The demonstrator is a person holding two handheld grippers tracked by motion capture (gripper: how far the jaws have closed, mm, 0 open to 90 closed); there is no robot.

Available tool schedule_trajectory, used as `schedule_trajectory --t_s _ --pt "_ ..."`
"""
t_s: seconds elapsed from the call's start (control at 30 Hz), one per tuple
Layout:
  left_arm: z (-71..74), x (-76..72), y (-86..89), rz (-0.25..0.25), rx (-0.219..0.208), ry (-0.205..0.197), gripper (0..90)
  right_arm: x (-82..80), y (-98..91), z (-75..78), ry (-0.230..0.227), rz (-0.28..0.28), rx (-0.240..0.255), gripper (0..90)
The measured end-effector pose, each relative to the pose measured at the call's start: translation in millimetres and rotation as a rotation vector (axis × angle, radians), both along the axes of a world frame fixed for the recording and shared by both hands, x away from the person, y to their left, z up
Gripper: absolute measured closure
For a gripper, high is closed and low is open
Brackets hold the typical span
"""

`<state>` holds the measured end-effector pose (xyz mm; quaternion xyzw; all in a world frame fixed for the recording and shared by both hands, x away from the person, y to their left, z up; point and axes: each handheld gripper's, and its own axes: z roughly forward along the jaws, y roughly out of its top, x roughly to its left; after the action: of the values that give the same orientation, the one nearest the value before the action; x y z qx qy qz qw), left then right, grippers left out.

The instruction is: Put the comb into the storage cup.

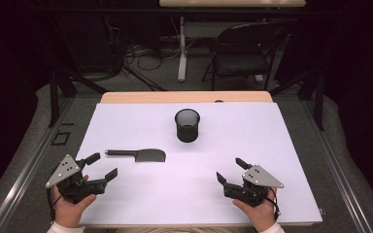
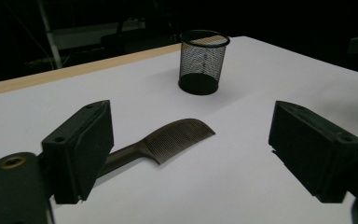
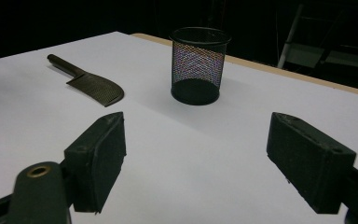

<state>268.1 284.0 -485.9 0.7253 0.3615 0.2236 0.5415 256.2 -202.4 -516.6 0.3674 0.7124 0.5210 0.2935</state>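
Table (image 1: pixel 126 97): rectangular, pale wood edge along the far side, covered by a smooth white sheet (image 1: pixel 252 145).
Left gripper (image 1: pixel 102 167): black blocky body with a grey three-cornered plate, held in a hand at the near left corner; jaws stand wide apart with nothing between them, pointed toward the comb.
Right gripper (image 1: pixel 229 171): same build, at the near right; jaws parted, gripping nothing.
Pen cup (image 1: pixel 187 125): black wire mesh, cylindrical, solid round base, upright at the sheet's centre toward the far side, empty.
Comb (image 1: pixel 137 155): dark, matte, slim round handle and curved fine-toothed blade; flat on the sheet, just ahead of the left gripper, near the cup's left.
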Motion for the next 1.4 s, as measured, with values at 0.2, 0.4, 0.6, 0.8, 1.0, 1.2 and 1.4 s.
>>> schedule_trajectory --t_s 0.2,0.4,0.6,0.8,1.0,1.2,1.4 --pt "7.4 12.8 -0.6 0.035 0.026 0.034 21.7 2.1 -1.7 -1.1 0.010 -0.011 0.007 20.2" --pt "16.6 25.3 -2.5 0.058 0.039 0.043 30.7 3.6 -1.3 -2.2 0.021 -0.015 0.015 20.2" --pt "24.9 40.7 -5.8 0.058 0.059 0.099 45.1 3.7 -0.4 -2.6 0.020 -0.016 0.009 20.2" --pt "29.0 54.2 -9.0 0.084 0.090 0.138 53.7 4.5 -1.0 -3.9 0.029 -0.018 0.014 20.1" --pt "33.4 64.3 -9.2 0.125 0.071 0.137 58.7 5.3 0.1 -5.0 0.026 -0.012 0.019 19.7" --pt "31.6 76.0 -12.5 0.157 0.084 0.142 64.0 5.6 0.3 -5.6 0.036 -0.007 0.021 19.4" --pt "20.7 90.1 -15.7 0.178 0.079 0.181 71.8 5.9 0.2 -6.2 0.035 -0.005 0.023 19.3"
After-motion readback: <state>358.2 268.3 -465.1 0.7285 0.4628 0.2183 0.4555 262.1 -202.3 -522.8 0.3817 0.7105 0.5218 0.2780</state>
